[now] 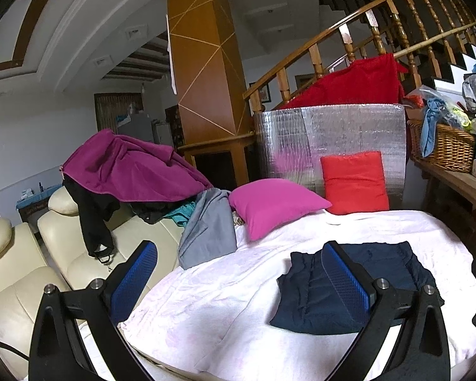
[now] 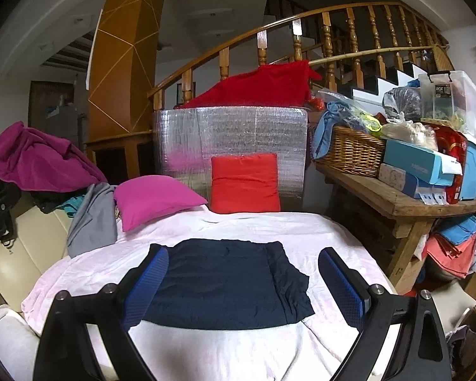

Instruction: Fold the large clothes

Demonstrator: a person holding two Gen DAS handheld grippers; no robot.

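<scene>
Both my grippers hang spread and empty, left gripper (image 1: 241, 273) and right gripper (image 2: 242, 281), over the navy garment (image 2: 228, 285), which lies folded into a flat rectangle on the pale pink sheet (image 2: 238, 349). I judge this fold about done; next I need a fresh piece, likely the grey garment (image 1: 208, 228) draped by the cream sofa (image 1: 12, 285). Magenta cushion (image 1: 276, 204) and red cushion (image 1: 353, 182) sit behind, staircase beyond

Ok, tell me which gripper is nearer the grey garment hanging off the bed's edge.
Left. The left gripper sits toward the sofa side, with the grey garment just ahead between its open fingers. The right gripper is centred over the navy garment, with the grey one off to its left.
</scene>
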